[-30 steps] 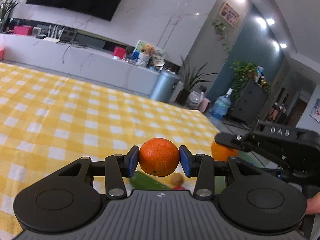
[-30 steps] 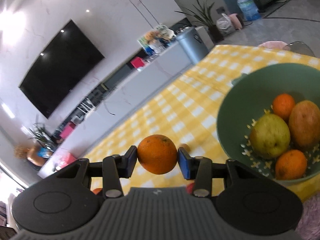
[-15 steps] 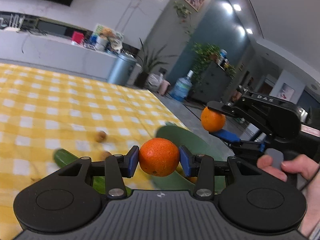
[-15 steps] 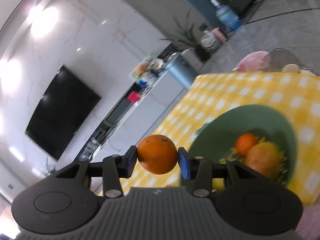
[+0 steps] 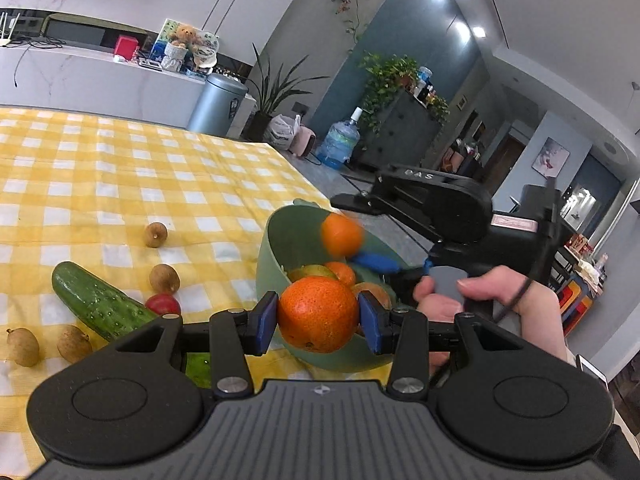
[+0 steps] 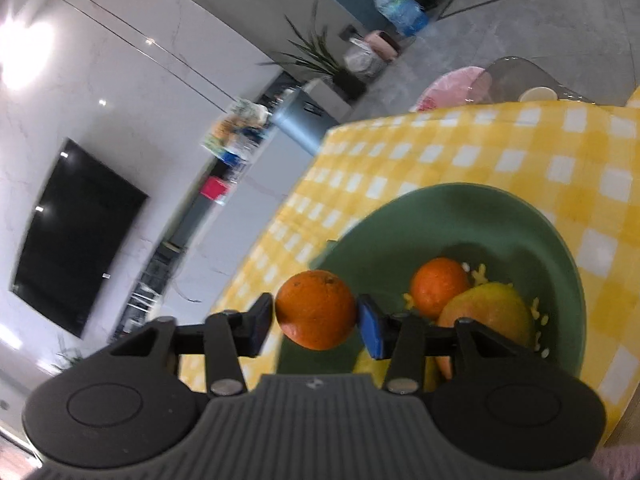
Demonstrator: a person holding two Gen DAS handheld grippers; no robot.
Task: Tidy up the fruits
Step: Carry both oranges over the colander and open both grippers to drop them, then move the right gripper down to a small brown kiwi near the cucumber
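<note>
My left gripper (image 5: pixel 318 317) is shut on an orange (image 5: pixel 318 314), held just in front of the green bowl (image 5: pixel 280 248). My right gripper (image 6: pixel 316 320) is shut on another orange (image 6: pixel 315 309), held over the near rim of the same bowl (image 6: pixel 480 208). In the left wrist view the right gripper (image 5: pixel 348 240) hangs over the bowl with its orange (image 5: pixel 341 235). The bowl holds a small orange (image 6: pixel 438 286), a yellowish-orange fruit (image 6: pixel 488 312) and other fruit partly hidden by the grippers.
On the yellow checked tablecloth (image 5: pixel 120 184) left of the bowl lie a cucumber (image 5: pixel 96 300), a small red fruit (image 5: pixel 163 305) and several small brown fruits (image 5: pixel 164 278). The table edge runs just right of the bowl. A pink stool (image 6: pixel 456 86) stands beyond the table.
Both grippers have moved toward the green bowl, each still holding its orange. The right gripper has dropped lower over the bowl, and the bowl looks larger in both views.
</note>
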